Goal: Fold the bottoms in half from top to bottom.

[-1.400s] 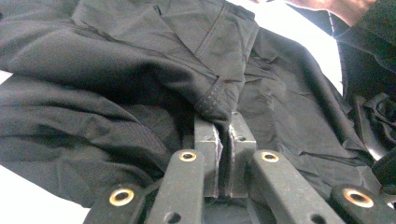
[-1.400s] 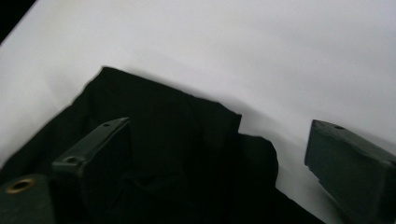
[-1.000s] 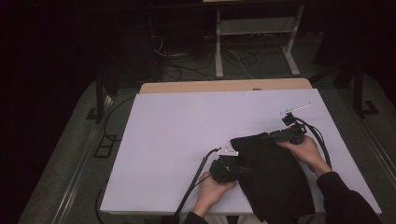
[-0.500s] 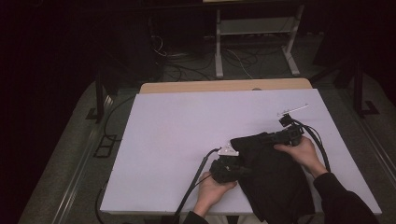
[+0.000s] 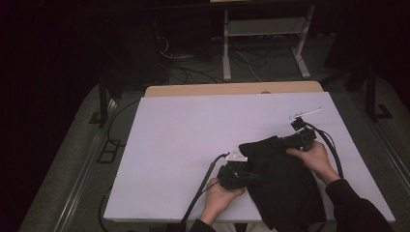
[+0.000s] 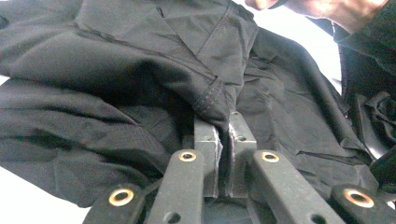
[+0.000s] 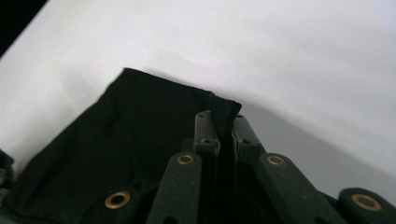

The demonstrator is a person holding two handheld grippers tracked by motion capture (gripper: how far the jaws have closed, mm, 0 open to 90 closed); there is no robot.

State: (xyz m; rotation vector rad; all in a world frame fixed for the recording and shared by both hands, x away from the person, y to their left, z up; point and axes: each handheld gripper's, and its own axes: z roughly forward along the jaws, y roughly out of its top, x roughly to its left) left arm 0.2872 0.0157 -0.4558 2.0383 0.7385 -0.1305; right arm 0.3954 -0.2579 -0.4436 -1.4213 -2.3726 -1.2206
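Observation:
A black garment [image 5: 285, 183] lies crumpled on the white table top [image 5: 193, 140], toward its near right part. My left gripper [image 5: 249, 176] grips the garment's left edge; in the left gripper view a seamed fold of the cloth [image 6: 219, 93] is pinched between its closed jaws [image 6: 224, 135]. My right gripper [image 5: 278, 142] is at the garment's far edge. Its jaws have just been closing, and in the right gripper view they [image 7: 223, 123] clamp a folded corner of the black cloth [image 7: 140, 140].
A small white strip [image 5: 305, 112] lies on the table near its far right corner. Cables trail from both grippers over the table's near edge and right side. A wooden board edge [image 5: 232, 89] borders the far side. Beyond it stand a metal frame and floor cables.
The right gripper's jaws have come together on the garment's far edge. Both hands stayed where they were, and the garment lies much as before.

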